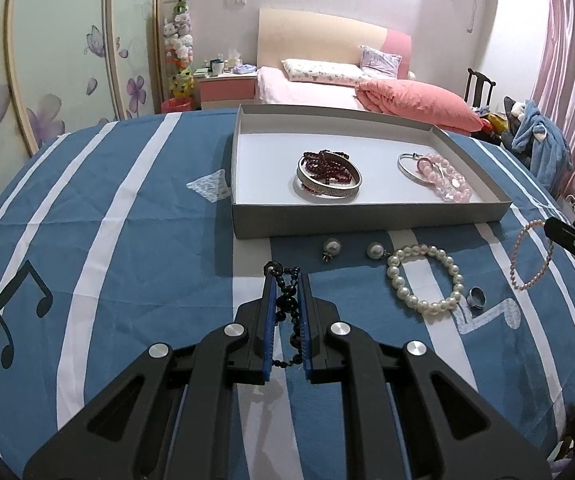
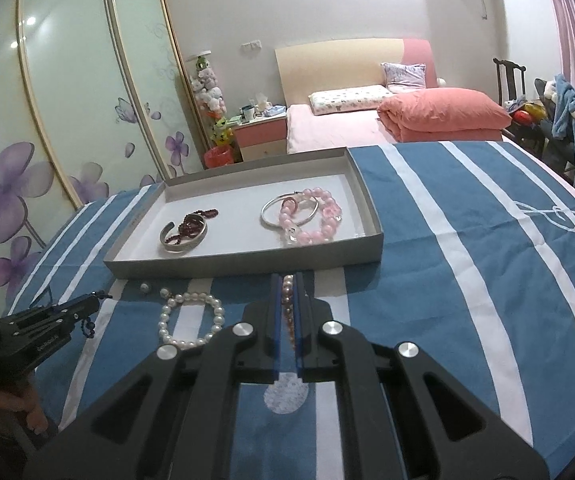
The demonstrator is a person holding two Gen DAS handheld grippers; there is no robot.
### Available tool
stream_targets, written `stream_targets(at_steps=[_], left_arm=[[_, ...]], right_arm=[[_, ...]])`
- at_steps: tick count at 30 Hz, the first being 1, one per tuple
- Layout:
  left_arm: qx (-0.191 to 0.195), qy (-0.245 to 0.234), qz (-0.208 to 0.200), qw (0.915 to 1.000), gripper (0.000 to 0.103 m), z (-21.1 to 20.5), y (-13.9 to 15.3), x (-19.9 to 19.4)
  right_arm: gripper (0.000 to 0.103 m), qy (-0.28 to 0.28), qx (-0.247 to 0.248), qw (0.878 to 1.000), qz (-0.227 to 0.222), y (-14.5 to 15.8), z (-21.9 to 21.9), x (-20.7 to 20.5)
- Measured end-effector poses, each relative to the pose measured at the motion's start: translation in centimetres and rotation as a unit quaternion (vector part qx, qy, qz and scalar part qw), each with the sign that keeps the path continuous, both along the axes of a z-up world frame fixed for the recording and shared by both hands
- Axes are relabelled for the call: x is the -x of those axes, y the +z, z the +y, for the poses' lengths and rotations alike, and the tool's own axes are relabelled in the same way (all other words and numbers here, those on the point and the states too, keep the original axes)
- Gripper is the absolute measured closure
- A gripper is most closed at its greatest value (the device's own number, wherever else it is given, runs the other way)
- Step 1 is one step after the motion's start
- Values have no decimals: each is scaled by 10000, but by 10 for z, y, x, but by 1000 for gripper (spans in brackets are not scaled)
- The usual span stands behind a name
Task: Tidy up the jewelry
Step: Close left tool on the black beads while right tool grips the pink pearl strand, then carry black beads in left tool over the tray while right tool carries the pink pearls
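Blue striped cloth (image 1: pixel 127 220) carries one grey tray (image 1: pixel 367 222) holding four bracelets. My left gripper (image 1: pixel 287 280) clamps one black bead string (image 1: pixel 287 304); my right gripper (image 2: pixel 287 280) clamps one pink bracelet (image 2: pixel 287 300). One white pearl bracelet (image 1: pixel 423 276) and two pearl earrings (image 1: pixel 332 246) lie before the tray; only my left view shows one ring (image 1: pixel 477 296).

left claw (image 1: pixel 286 280): clamped, level | right claw (image 2: pixel 287 280): clamped, level

Both wrist cameras sit low over the desk (image 1: pixel 127 240), facing the bed (image 2: pixel 347 128); both see the tray (image 1: pixel 367 220) close ahead.
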State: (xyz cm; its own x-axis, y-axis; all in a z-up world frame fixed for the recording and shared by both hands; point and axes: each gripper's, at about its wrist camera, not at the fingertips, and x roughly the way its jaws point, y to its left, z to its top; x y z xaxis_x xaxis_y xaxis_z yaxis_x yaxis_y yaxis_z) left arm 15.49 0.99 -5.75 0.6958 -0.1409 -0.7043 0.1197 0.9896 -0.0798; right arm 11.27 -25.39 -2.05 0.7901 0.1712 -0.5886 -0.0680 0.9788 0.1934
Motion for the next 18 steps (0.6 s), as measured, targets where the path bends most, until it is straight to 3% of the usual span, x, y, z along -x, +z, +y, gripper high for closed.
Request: stream_targets(at_steps=[10,14,18], left_arm=[[57,44,-67,10000,91,3,3,2],[104,74,-311,9994,91,2,12,7],[68,67,-814,9966,91,-4,30,18]], right_arm=[[97,30,27,10000,-58,1,4,1],[97,36,111,9996,-253,9,8,5],[97,51,209,9983,-539,20,16,10]])
